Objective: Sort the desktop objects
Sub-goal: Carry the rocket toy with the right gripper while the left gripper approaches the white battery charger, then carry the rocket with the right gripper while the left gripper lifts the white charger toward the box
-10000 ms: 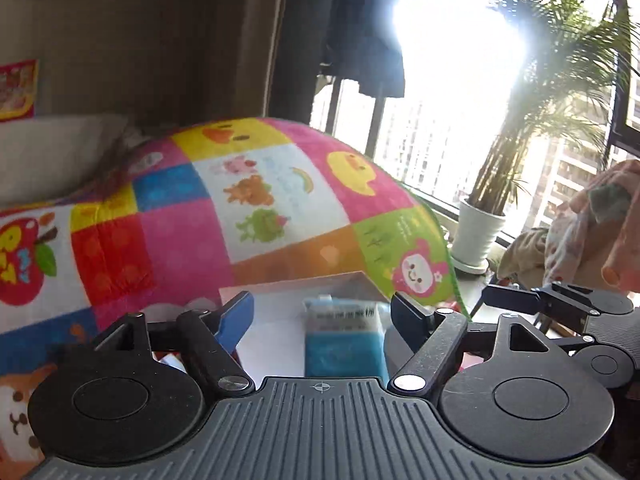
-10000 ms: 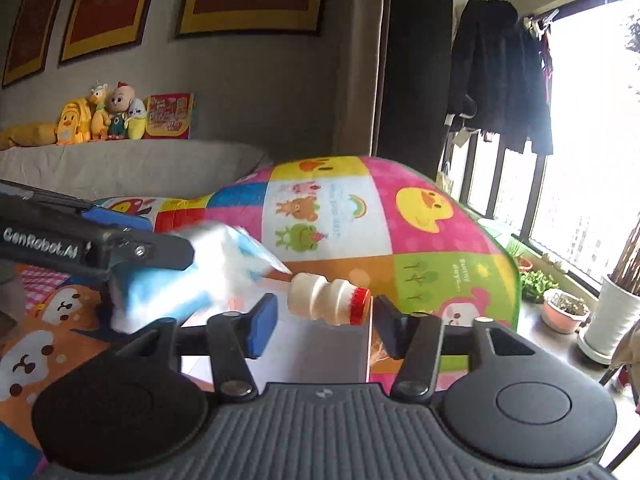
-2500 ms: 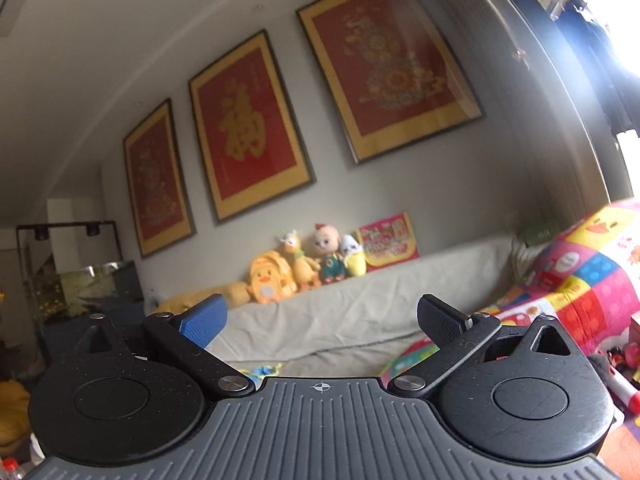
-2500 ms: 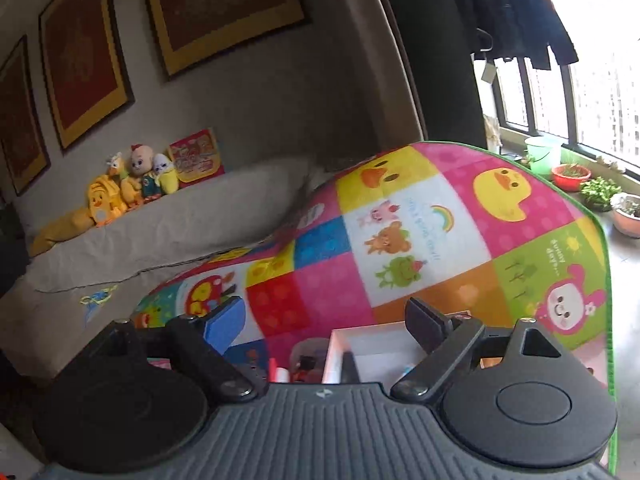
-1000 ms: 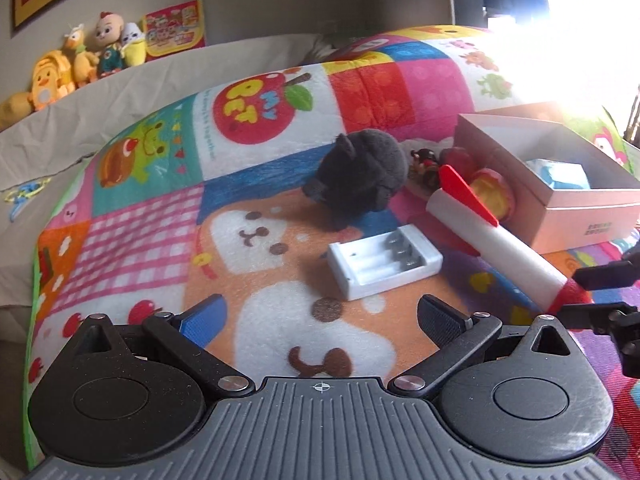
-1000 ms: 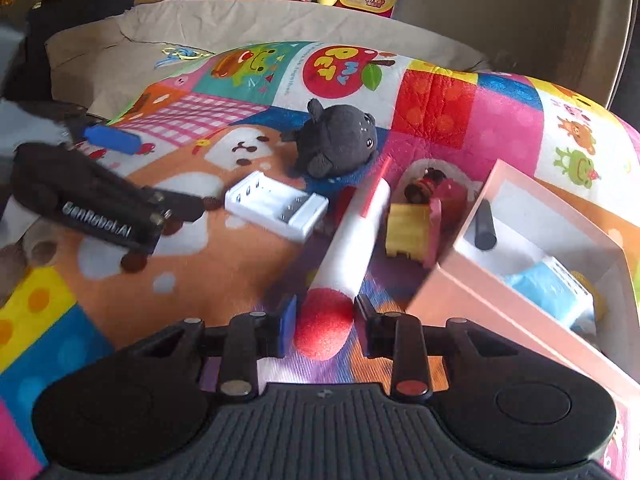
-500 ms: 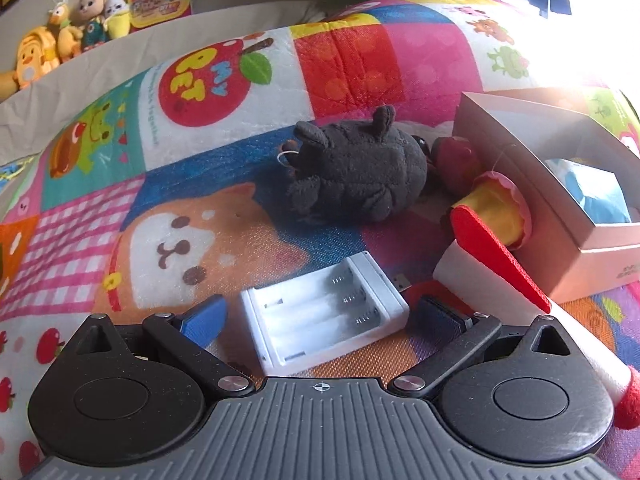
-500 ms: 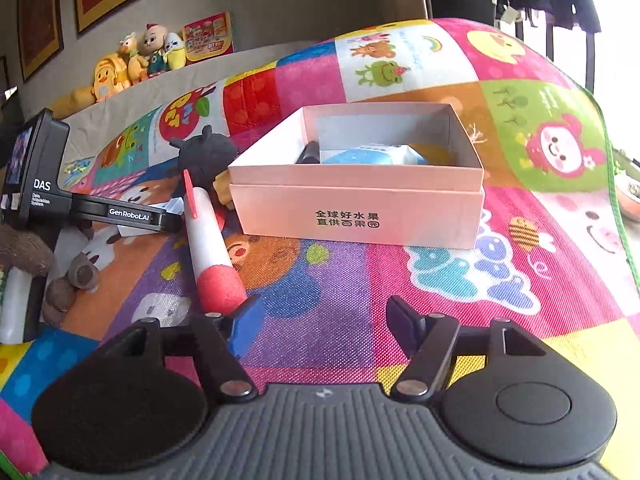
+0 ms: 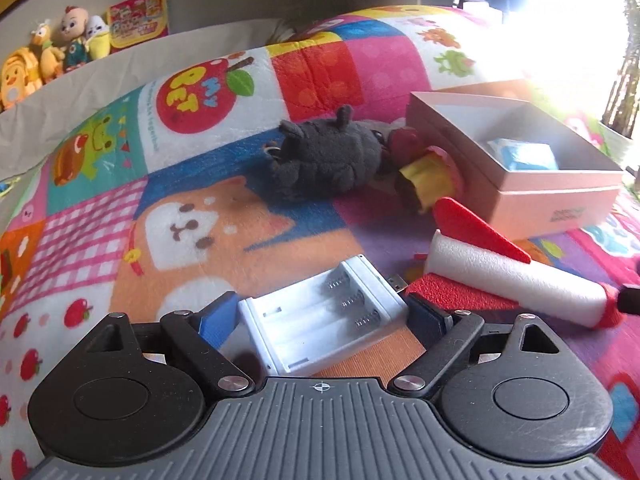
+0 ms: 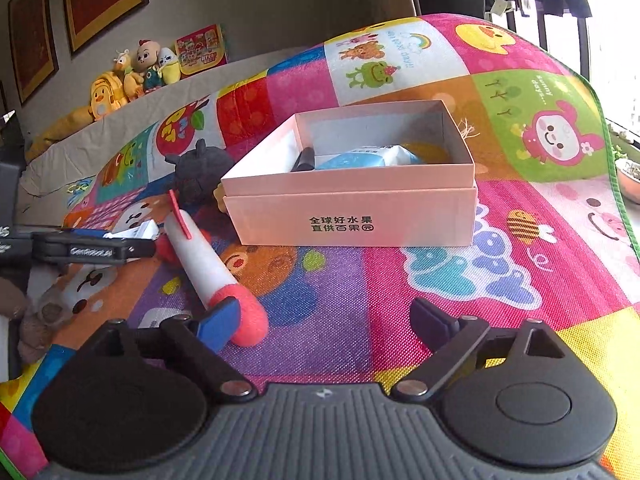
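The left gripper (image 9: pixel 322 314) is pointing down at the colourful play mat (image 9: pixel 208 216), and its jaws are closing around a white battery charger (image 9: pixel 320 316). The charger is lying flat on the mat between the two fingers, with its empty slots facing up. The pads are standing just beside its ends, and I cannot tell if they are already pressing on it.

The right gripper (image 10: pixel 324 322) is opening its jaws, and nothing is lying between them except bare mat. Its blue finger pad (image 10: pixel 218 326) is standing just beside the pink tip of a foam rocket (image 10: pixel 200 258), which is lying on the mat with its red fin pointing up.

Behind the rocket, a pink cardboard box (image 10: pixel 360 216) is standing open on the mat. A blue tissue pack (image 10: pixel 366 158) and a dark marker (image 10: pixel 303 160) are lying inside it. A grey plush toy (image 9: pixel 324 162) is lying to the left of the box, and a small yellow toy (image 9: pixel 428 180) is resting between the plush and the box wall.
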### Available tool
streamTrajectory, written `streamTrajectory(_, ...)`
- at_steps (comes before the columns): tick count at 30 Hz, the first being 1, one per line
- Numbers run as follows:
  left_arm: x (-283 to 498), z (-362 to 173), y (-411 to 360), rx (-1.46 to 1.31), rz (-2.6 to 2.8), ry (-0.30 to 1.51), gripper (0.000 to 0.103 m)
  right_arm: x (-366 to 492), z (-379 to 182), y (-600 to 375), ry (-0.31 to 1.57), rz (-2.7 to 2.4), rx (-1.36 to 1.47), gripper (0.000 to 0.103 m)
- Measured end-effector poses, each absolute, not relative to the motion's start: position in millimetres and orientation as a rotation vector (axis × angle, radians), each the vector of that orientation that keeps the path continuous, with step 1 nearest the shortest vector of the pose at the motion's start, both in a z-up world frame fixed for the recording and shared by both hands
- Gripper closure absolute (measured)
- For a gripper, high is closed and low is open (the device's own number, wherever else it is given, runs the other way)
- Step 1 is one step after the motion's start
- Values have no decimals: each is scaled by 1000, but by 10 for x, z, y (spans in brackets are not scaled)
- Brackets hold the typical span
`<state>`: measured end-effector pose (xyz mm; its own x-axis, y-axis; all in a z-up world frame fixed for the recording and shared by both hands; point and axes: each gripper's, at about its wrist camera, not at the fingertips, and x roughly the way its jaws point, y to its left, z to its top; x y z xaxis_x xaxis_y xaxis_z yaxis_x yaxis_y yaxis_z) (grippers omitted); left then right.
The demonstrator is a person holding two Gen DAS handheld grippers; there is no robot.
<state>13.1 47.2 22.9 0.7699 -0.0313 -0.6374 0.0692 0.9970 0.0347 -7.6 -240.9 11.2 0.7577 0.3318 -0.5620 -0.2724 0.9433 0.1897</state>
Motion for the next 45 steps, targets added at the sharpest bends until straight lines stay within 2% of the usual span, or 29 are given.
streamTrajectory(5, -251, 188, 386, 49, -194, 722, 10, -31, 94, -2385, 660, 313, 94, 0)
streamTrajectory(15, -301, 75, 213, 81, -300, 709, 6, 47, 38, -2353, 727, 308, 91, 0)
streamTrajectory(20, -316, 88, 230, 89, -315, 715, 4, 47, 57, -2194, 762, 349, -8, 0)
streamTrajectory(22, -337, 87, 256, 109, -307, 719, 3, -36, 113, -2111, 725, 406, -23, 0)
streamTrajectory(26, -349, 88, 362, 117, -260, 728, 2, -348, 333, -1768, 474, 489, -279, 0)
streamTrajectory(30, -334, 93, 482, 85, -195, 733, 2, -235, 415, -1578, 498, 579, -329, 14)
streamTrajectory(32, -349, 99, 512, 80, -189, 735, 2, -78, 359, -1536, 572, 588, -323, 31)
streamTrajectory(34, -373, 105, 522, 90, -194, 734, 2, 26, 343, -1618, 629, 595, -245, 34)
streamTrajectory(35, -374, 105, 519, 90, -199, 735, 2, 49, 351, -1675, 647, 577, -215, 42)
streamTrajectory(36, -369, 106, 517, 90, -205, 736, 2, 59, 364, -1721, 655, 542, -208, 45)
streamTrajectory(45, -259, 83, 27, 139, -373, 730, 1, 0, 447, -2394, 698, 408, -36, 43)
